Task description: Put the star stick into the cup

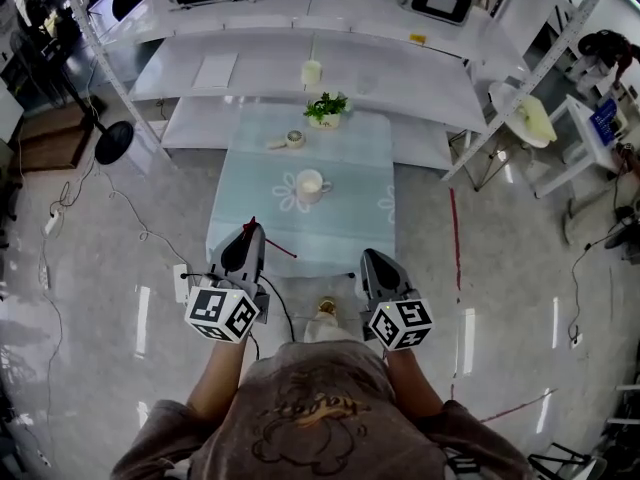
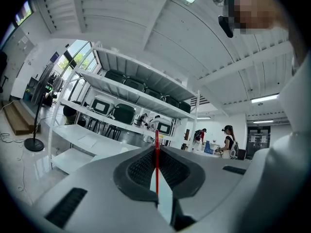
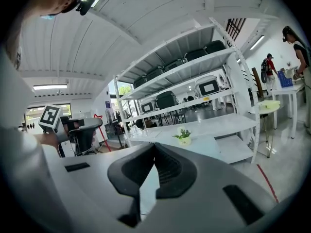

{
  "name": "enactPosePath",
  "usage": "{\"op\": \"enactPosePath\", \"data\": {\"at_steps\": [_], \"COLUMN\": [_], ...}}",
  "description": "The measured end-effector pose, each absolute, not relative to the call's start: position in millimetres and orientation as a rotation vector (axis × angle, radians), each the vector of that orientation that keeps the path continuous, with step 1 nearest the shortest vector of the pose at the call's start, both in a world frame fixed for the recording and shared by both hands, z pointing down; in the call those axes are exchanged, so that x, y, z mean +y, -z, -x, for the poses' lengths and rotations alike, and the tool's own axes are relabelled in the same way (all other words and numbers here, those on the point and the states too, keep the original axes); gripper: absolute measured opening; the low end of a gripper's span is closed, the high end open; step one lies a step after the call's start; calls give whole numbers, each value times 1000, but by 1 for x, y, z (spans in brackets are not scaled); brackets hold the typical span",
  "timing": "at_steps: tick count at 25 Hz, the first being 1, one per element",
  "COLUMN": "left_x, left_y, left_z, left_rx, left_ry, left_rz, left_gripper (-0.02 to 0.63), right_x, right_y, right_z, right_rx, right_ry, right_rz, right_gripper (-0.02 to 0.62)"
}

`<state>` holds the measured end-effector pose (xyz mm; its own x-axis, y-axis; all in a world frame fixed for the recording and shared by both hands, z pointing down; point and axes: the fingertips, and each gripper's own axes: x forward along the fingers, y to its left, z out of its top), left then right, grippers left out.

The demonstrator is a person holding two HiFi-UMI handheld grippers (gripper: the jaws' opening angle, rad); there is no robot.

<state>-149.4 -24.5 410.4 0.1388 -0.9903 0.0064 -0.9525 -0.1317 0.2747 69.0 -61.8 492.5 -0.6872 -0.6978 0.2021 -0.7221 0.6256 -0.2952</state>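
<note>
Red and thin, the star stick [image 1: 272, 245] is pinched between the closed jaws of the left hand-held gripper [image 1: 250, 233]. In the left gripper view the stick [image 2: 156, 169] runs as a straight line up the seam where the two pads meet. From the head view its star end sits right at the jaw tips, and the bare end slants out toward the right hand-held gripper [image 1: 372, 256]. That one has its jaws pressed together with nothing between them, as the right gripper view confirms. The white cup [image 1: 310, 185] stands mouth up on the pale tabletop [image 1: 350, 218], ahead of the left hand-held gripper, a little to its right and well apart from it. It lies about evenly between the lines of the two hand-held grippers, but only the left one carries the stick. The coming move likely calls for the left hand-held gripper to travel forward and rightward until it is over the cup. The stick's long axis would then need tipping so that the bare end points down into the open mouth.
</note>
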Motion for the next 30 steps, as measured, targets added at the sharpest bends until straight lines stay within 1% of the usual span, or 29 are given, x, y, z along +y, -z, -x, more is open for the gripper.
{"op": "enactPosePath", "data": {"at_steps": [12, 23, 30], "left_x": [-119, -192, -241], "left_y": [-407, -403, -403], "left_z": [153, 171, 183], "left_rx": [-2012, -1988, -1942], "left_ry": [273, 240, 225], "left_rz": [-2139, -2183, -2224], "left_gripper": [32, 32, 32], "right_x": [-168, -207, -238], "right_y": [-490, -499, -489], "right_z": [-71, -57, -48], "right_rx": [-2808, -2779, -2779], "right_ry": [-534, -599, -582], "right_rz": [-1097, -1114, -1176], "right_gripper": [-5, -5, -5]}}
